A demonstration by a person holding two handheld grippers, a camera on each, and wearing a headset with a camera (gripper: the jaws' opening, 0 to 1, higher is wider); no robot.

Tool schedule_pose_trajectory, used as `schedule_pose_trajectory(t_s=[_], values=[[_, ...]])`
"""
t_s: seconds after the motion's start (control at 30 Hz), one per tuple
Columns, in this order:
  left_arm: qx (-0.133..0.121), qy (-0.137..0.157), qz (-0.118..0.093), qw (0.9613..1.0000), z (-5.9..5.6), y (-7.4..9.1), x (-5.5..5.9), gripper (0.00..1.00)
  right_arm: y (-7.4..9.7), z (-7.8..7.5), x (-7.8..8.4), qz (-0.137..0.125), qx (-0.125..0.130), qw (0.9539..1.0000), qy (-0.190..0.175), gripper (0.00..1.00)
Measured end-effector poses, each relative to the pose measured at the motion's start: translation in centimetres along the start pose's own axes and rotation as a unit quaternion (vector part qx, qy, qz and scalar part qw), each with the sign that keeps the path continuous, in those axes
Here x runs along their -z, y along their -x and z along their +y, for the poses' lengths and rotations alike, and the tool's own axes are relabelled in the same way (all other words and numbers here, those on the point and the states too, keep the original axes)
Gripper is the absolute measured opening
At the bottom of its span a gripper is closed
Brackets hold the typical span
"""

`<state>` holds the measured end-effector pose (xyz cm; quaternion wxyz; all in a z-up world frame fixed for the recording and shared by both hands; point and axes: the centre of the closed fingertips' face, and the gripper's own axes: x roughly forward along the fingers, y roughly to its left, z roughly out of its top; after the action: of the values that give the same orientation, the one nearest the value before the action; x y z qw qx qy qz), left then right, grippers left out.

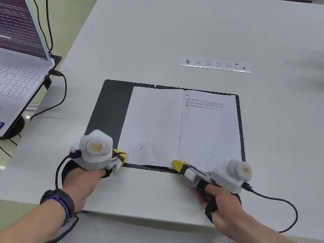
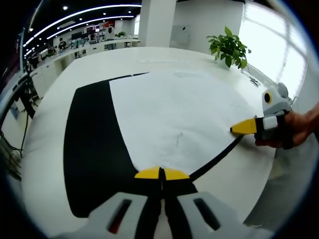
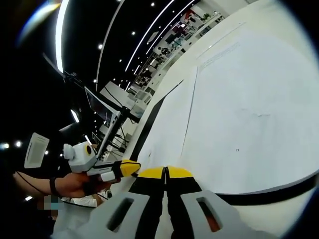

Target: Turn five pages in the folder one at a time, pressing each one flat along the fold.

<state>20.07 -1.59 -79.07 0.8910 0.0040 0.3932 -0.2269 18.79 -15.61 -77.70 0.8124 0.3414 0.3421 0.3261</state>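
Note:
A black folder lies open on the white table, with a blank left page and a right page that bears a few printed lines at its top. The fold runs between them. My left gripper is shut with its yellow tips at the bottom left corner of the left page. My right gripper is shut too, its yellow tips resting at the folder's bottom edge by the foot of the fold. Neither gripper holds anything.
An open laptop sits at the far left with a black cable trailing toward the folder. A power strip panel is set into the table beyond the folder. The table's near edge runs just under my hands.

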Motion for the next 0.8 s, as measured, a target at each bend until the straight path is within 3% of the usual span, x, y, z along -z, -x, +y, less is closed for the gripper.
schedule_pose_trajectory(t_s=[0.17, 0.23, 0.33, 0.4, 0.47, 0.53, 0.63, 0.8], values=[[0.003, -0.004, -0.001, 1.0000, -0.2, 0.1, 0.0, 0.00, 0.1, 0.5, -0.9, -0.007, -0.002, 0.9998, 0.017, 0.05], [0.011, 0.010, 0.008, 0.9999, -0.2, 0.1, -0.1, 0.00, 0.0, 0.4, -1.3, -0.006, 0.001, 0.9997, 0.025, 0.09], [0.023, -0.006, 0.031, 0.9992, -0.7, 0.1, -0.2, 0.03, 0.1, 0.3, -1.8, -0.004, 0.005, 0.9993, 0.037, 0.14], [0.031, -0.011, 0.036, 0.9988, -1.2, -0.1, -0.5, 0.13, 0.2, 0.3, -2.2, -0.001, 0.008, 0.9987, 0.051, 0.17], [0.036, -0.017, 0.037, 0.9985, -1.7, 0.0, -0.9, 0.23, 0.6, 0.6, -2.7, 0.003, 0.003, 0.9960, 0.090, 0.19], [0.044, -0.028, 0.029, 0.9982, -2.3, 0.0, -1.7, 0.26, 1.1, 0.7, -3.2, 0.001, 0.004, 0.9946, 0.103, 0.22], [0.049, -0.050, 0.034, 0.9969, -3.1, 0.1, -2.2, 0.35, 1.9, 0.6, -4.0, -0.004, 0.011, 0.9930, 0.118, 0.28], [0.056, -0.060, 0.025, 0.9963, -3.9, 0.3, -3.6, 0.42, 3.0, -0.2, -5.2, -0.013, 0.027, 0.9908, 0.132, 0.34]])
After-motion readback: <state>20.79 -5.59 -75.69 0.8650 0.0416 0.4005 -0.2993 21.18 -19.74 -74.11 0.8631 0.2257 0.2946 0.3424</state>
